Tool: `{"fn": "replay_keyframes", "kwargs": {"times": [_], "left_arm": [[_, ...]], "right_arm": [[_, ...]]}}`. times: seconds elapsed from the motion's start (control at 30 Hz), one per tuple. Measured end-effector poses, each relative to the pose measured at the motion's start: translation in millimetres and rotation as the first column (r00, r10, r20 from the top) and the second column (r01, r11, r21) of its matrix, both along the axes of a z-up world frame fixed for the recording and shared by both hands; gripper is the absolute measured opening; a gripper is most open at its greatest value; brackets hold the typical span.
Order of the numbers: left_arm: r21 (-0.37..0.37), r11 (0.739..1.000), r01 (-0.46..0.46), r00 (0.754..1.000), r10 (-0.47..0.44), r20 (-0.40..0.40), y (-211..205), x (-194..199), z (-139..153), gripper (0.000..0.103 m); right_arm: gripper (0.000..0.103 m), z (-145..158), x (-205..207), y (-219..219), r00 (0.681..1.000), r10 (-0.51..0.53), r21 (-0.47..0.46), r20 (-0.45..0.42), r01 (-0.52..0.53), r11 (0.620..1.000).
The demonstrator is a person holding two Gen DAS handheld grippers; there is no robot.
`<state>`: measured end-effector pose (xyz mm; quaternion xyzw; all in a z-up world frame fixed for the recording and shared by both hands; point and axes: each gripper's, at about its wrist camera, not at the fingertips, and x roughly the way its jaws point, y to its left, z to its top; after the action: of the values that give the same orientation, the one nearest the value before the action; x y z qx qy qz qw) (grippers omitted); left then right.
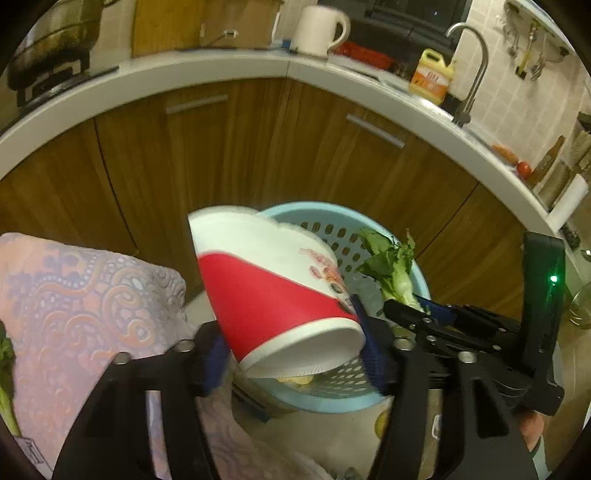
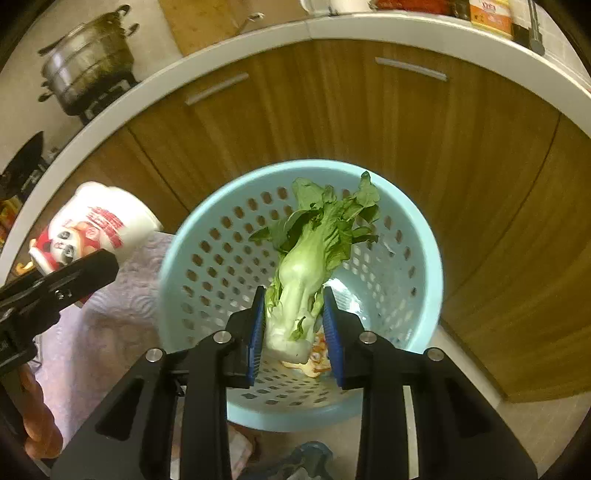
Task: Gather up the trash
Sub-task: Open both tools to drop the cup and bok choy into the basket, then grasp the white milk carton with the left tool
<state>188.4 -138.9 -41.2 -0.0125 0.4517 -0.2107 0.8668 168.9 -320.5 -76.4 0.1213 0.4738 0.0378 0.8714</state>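
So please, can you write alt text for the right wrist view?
The right gripper holds a green leafy bok choy by its pale stem over a light blue perforated plastic basket that stands before wooden cabinet doors. At left, the left gripper carries a red and white paper cup.

A white countertop (image 1: 207,68) curves across the kitchen above brown wooden cabinet doors (image 1: 229,155) with metal bar handles. On the countertop stand a steel pot (image 2: 88,61) on a burner at its left end, a white mug (image 1: 319,29) (handle to the right) and a curved tap (image 1: 472,74). Pale tiles (image 1: 517,96) cover the wall behind the tap.
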Motion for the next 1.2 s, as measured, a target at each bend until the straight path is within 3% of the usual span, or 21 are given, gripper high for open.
{"fn": "replay_keyframes", "kwargs": {"times": [0.13, 0.2, 0.37, 0.53, 0.83, 1.0, 1.2], "left_arm": [[-0.019, 1.000, 0.008, 1.000, -0.009, -0.024, -1.3, 1.4, -6.3, 0.070], [-0.014, 1.000, 0.007, 1.000, -0.007, -0.027, 1.3, -0.4, -7.8, 0.071], [-0.049, 0.999, -0.012, 1.000, 0.012, 0.003, 20.6, -13.5, 5.8, 0.072], [-0.101, 0.994, -0.029, 0.998, 0.035, 0.053, 52.2, -33.3, 33.3, 0.079], [-0.085, 0.991, -0.106, 0.975, 0.121, 0.189, 135.7, -81.0, 80.4, 0.086], [-0.071, 0.989, -0.131, 0.963, 0.144, 0.229, 200.0, -117.1, 91.5, 0.088], [-0.035, 0.984, -0.174, 0.952, 0.177, 0.251, 257.9, -147.2, 80.2, 0.091]], "right_arm": [[0.032, -6.3, 1.1, -5.1, 1.000, -0.008, 0.001, -0.008, 0.008, 1.000], [0.047, -4.0, 0.5, -5.3, 1.000, -0.011, 0.007, 0.008, 0.011, 1.000], [0.048, 11.6, -5.6, -2.3, 0.999, -0.005, 0.022, 0.051, 0.004, 1.000], [0.048, 43.0, -21.9, 15.8, 0.987, 0.069, 0.007, 0.145, -0.071, 0.997], [0.050, 93.0, -47.9, 100.4, 0.917, 0.272, -0.035, 0.293, -0.274, 0.961], [0.051, 95.6, -58.6, 151.5, 0.884, 0.339, -0.017, 0.323, -0.352, 0.936], [0.051, 75.4, -61.9, 225.0, 0.849, 0.413, -0.017, 0.331, -0.432, 0.902]]}}
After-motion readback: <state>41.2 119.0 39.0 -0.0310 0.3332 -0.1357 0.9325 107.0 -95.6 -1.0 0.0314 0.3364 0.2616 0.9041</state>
